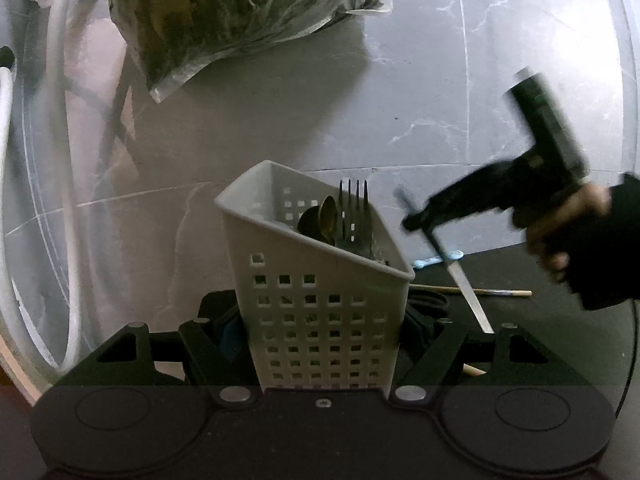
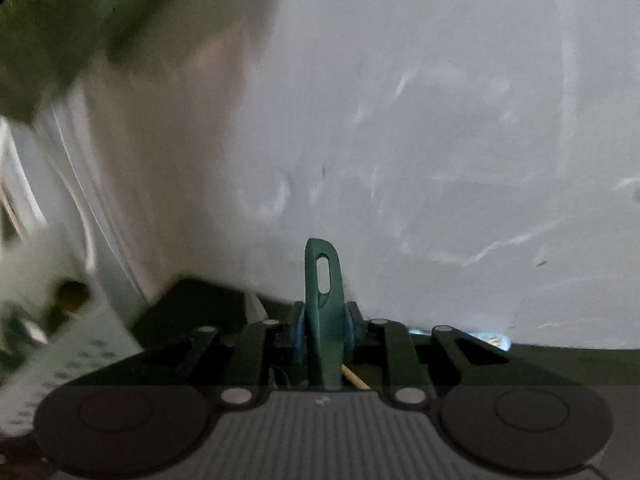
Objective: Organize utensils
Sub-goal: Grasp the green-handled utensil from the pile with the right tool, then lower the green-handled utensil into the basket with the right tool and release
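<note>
Gripping a white perforated caddy (image 1: 320,304) low in the frame's centre, the left tool (image 1: 324,344) has its fingers pressed against both sides. A fork (image 1: 354,216) and a spoon (image 1: 326,216) stand inside it. At the right of the frame, the right tool (image 1: 416,220) is clamped on a knife (image 1: 452,264), blade slanting down toward the dark surface (image 1: 540,312). Behind it lie a thin brush (image 1: 480,291) and a pale blue item (image 1: 438,259). In the right wrist view, the green knife handle (image 2: 324,312) stands upright between the blue pads (image 2: 299,332), with the caddy (image 2: 60,352) blurred at lower left.
</note>
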`<state>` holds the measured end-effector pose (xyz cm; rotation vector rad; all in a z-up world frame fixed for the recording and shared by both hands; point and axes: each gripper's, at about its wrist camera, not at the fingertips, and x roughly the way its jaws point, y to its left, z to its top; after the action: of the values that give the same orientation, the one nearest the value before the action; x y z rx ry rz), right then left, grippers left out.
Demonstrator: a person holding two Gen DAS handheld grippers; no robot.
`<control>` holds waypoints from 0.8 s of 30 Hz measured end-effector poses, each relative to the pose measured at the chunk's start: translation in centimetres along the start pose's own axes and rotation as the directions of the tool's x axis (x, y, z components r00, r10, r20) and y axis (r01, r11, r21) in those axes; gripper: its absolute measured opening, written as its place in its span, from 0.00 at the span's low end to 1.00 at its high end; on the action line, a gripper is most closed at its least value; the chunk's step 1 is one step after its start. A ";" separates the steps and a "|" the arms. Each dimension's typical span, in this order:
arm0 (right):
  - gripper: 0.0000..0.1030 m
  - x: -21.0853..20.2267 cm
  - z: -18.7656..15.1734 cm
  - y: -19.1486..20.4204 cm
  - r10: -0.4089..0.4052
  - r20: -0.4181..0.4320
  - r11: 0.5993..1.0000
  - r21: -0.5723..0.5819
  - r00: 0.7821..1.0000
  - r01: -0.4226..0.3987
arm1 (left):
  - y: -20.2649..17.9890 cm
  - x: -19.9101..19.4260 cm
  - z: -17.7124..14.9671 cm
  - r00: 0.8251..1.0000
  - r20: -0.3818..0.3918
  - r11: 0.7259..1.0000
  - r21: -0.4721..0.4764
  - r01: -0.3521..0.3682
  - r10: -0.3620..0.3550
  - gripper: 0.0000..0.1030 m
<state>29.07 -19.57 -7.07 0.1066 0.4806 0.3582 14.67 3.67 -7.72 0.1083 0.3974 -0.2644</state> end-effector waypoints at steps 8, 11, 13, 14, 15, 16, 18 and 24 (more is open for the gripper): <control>0.21 -11.5 3.0 3.2 0.071 0.370 0.992 0.071 0.926 -0.105 | 0.8 -0.1 -0.2 0.999 0.007 0.999 0.018 0.049 -0.049 0.74; 0.21 -13.8 4.3 5.8 0.147 0.469 0.983 0.032 0.871 -0.183 | 1.0 -0.3 -0.2 0.998 0.005 0.998 0.022 0.063 -0.063 0.74; 0.21 -14.5 5.1 7.5 0.201 0.496 0.974 -0.010 0.845 -0.226 | 1.1 -0.4 -0.2 0.997 0.006 0.997 0.022 0.072 -0.072 0.74; 0.21 -14.7 5.2 8.4 0.223 0.503 0.970 -0.032 0.835 -0.241 | 1.1 -0.4 -0.2 0.997 0.006 0.997 0.022 0.075 -0.075 0.74; 0.21 -15.1 5.2 9.0 0.242 0.505 0.967 -0.053 0.829 -0.250 | 1.0 -0.5 -0.3 0.997 0.006 0.997 0.022 0.077 -0.077 0.74; 0.21 -14.4 4.8 10.3 0.256 0.492 0.965 -0.082 0.832 -0.248 | 1.0 -0.5 -0.3 0.997 0.006 0.997 0.021 0.080 -0.080 0.74; 0.22 -13.5 4.1 11.3 0.262 0.460 0.965 -0.115 0.849 -0.235 | 1.0 -0.6 -0.3 0.996 0.007 0.996 0.022 0.084 -0.084 0.74; 0.22 -12.5 2.0 12.2 0.270 0.346 0.963 -0.117 0.898 -0.244 | 1.3 -0.6 -0.3 0.996 0.010 0.996 0.020 0.091 -0.091 0.74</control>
<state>15.88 -12.78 2.35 0.1641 0.0872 0.6030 14.43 5.14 -7.69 0.1080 0.3900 -0.3583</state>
